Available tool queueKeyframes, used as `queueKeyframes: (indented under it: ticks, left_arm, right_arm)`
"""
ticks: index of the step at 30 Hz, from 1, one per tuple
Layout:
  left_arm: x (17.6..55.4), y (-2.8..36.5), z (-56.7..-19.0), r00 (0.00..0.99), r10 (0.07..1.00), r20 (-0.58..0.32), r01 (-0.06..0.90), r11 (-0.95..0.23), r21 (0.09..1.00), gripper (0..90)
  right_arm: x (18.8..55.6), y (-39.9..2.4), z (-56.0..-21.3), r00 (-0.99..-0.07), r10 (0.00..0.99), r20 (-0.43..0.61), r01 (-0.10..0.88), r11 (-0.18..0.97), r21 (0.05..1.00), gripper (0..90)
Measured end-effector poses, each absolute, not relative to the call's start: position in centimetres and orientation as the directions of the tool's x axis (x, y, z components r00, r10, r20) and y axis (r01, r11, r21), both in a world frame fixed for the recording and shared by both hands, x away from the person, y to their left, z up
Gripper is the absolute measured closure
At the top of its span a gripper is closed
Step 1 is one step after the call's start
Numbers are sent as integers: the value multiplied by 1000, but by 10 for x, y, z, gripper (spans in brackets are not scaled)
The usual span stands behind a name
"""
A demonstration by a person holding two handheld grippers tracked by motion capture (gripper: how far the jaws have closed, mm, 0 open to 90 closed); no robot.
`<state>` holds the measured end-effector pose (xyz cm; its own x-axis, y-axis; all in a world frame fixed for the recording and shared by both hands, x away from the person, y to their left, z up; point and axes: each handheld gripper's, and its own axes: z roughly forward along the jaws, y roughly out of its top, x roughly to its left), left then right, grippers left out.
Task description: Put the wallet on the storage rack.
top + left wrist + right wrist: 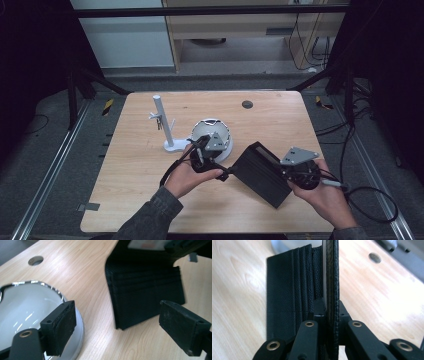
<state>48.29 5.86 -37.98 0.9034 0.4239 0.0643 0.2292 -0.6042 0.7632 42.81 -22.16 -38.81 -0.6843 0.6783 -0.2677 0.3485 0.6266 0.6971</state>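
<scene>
A black wallet point(262, 172) is folded open, one half flat on the wooden table point(270, 120) with its card slots point(287, 287) showing. The other half point(332, 277) stands upright, and my right gripper point(329, 308) is shut on its edge. In the high view the right gripper point(284, 173) is at the wallet's right side. My left gripper point(224, 172) is at the wallet's left corner. Its jaws stand wide open, and its pads point(61, 326) are short of the wallet point(145, 295) with nothing between them.
A white bowl with a shiny rim point(205, 130) sits just behind the left gripper and beside its left jaw point(22, 305). A white post on a base point(165, 125) stands left of the bowl. A round hole point(247, 104) is in the tabletop at the back.
</scene>
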Motion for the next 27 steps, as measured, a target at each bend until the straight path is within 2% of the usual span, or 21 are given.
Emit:
queueKeyframes:
  ticks: [14,27]
  left_arm:
    - [493,56,-356,914,394,97,196,-636,746,131]
    - [498,45,-359,931,353,90,168,-636,753,117]
  right_arm:
    - [428,-232,-376,-661,714,-233,252,503,827,841]
    - [426,-232,-363,-672,709,-215,203,456,867,841]
